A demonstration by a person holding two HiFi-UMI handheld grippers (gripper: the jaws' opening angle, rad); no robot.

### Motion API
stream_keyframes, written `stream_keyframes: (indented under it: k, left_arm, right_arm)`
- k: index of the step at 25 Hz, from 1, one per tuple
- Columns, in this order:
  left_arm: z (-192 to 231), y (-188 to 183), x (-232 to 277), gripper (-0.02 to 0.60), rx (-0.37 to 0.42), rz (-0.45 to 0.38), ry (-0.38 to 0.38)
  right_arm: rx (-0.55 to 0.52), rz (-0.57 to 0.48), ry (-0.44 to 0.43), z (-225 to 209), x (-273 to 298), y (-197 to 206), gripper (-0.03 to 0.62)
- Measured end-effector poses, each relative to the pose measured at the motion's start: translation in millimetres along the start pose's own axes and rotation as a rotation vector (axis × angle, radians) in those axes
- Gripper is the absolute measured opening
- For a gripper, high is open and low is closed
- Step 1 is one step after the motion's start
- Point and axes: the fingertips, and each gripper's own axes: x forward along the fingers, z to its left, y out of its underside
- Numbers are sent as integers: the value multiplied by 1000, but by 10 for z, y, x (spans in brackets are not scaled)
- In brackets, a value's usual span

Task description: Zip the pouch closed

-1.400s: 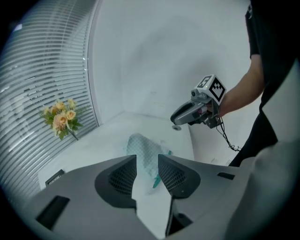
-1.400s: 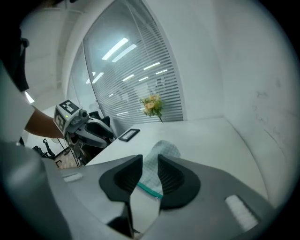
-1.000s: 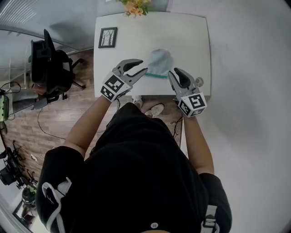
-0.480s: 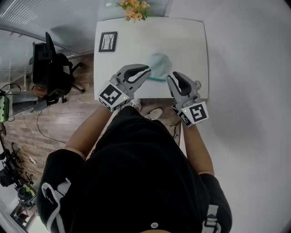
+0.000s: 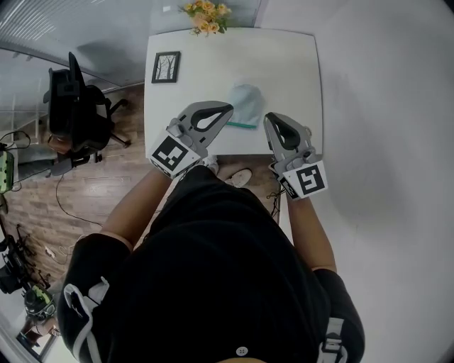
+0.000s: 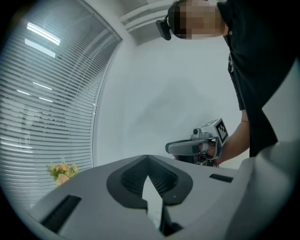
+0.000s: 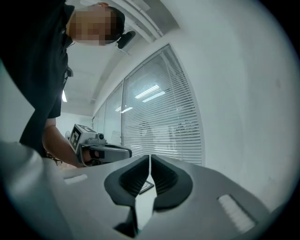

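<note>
My left tongs (image 5: 228, 108) are pressed together with nothing between the jaws. Their own view shows the dark pads meeting at the tip, with only the pale wall and window blinds beyond. My right tongs (image 5: 270, 118) have just been closing. Only a thin slit shows between their pads, and they hold nothing. I hold both pairs roughly level in front of me, side by side and apart, and each shows in the other's view with my hand around its handle.

The pouch (image 5: 247, 101) lies flat on the white bench (image 5: 294, 64), close to the near edge. It is a pale blue-green shape with a darker teal strip along the side facing me. In the head view it sits between the two pairs of tongs and a little beyond their tips. The tip of the left pair is just beside its near left edge. Neither pair grips it.

A small framed picture (image 5: 166, 67) lies at the bench's far left corner, and a bunch of yellow and orange flowers (image 5: 206, 14) stands at the far edge. A black office chair (image 5: 74, 106) stands on the wooden floor to the left of the bench.
</note>
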Motion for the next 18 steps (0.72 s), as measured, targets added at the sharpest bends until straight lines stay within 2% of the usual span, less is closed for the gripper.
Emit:
stream_keyframes:
  k: [2,8,18]
  left_arm:
    - [-2,-23,13,8,16,5,10]
    - [-31,-73,34,8,35,4,17]
    - [-52,-22,46,8,68,24,16]
  right_arm:
    - [-8,-2,-7,7,11,-27,11]
    - [-17,0,-5,36,53,-163,9]
    - [-39,48,10,-2,-5,-44,9]
